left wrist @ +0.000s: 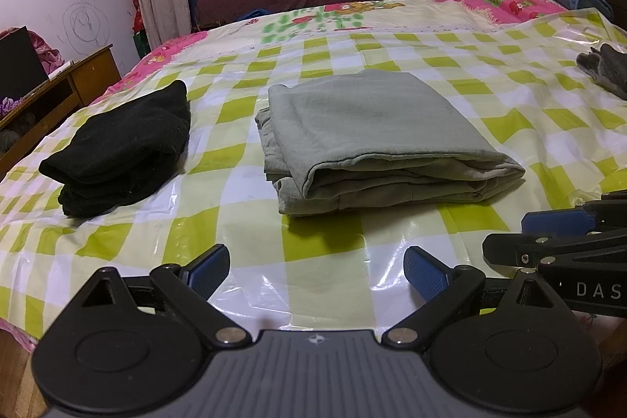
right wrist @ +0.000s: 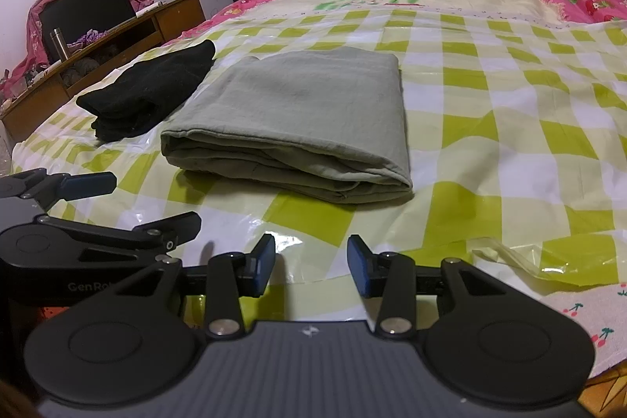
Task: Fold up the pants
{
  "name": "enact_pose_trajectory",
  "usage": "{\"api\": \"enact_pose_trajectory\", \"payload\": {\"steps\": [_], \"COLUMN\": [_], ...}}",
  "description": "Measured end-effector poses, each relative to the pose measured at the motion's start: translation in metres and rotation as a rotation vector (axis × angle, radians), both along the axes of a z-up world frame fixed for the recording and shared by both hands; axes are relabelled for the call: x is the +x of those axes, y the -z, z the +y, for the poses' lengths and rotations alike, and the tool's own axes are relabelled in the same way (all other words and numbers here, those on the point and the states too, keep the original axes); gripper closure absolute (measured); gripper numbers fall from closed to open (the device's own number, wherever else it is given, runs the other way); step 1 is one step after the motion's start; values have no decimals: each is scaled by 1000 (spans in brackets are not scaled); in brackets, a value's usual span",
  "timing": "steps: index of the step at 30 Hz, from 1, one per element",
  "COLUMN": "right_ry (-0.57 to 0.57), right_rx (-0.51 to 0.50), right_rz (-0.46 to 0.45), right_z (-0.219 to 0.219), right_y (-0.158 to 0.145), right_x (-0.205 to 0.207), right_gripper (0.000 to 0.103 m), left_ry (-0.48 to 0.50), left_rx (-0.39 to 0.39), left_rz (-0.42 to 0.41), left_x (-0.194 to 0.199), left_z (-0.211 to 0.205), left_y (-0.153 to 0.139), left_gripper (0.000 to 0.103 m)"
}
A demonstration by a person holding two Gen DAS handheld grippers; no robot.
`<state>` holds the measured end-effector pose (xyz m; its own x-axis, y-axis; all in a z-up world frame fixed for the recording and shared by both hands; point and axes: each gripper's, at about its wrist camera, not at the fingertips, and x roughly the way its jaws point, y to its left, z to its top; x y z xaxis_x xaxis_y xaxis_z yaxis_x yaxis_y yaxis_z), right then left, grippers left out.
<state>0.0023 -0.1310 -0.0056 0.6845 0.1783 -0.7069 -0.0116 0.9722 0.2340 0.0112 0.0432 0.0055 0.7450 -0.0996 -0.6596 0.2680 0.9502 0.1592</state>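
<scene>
Your grey-green pants (left wrist: 368,136) already lie folded into a compact stack on the checkered plastic sheet (left wrist: 490,96) over the bed, beside folded black pants (left wrist: 125,147), and with your left hand-held gripper (left wrist: 317,271) and right hand-held gripper (right wrist: 311,267) both spread and empty, little seems left.

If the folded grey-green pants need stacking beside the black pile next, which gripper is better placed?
Probably left: the left gripper is open, facing the grey-green pants, nearer the black pile. The right gripper sits farther away.
</scene>
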Motion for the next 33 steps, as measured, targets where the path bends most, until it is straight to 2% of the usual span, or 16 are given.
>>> {"api": "enact_pose_trajectory", "payload": {"steps": [33], "right_ry": [-2], "right_rx": [-1], "right_rz": [1], "right_z": [1], "right_y": [0], "right_x": [0], "right_gripper": [61], "left_ry": [-4], "left_rx": [5], "left_rz": [-9], "left_x": [1], "left_z": [1], "left_y": [0], "left_gripper": [0]}}
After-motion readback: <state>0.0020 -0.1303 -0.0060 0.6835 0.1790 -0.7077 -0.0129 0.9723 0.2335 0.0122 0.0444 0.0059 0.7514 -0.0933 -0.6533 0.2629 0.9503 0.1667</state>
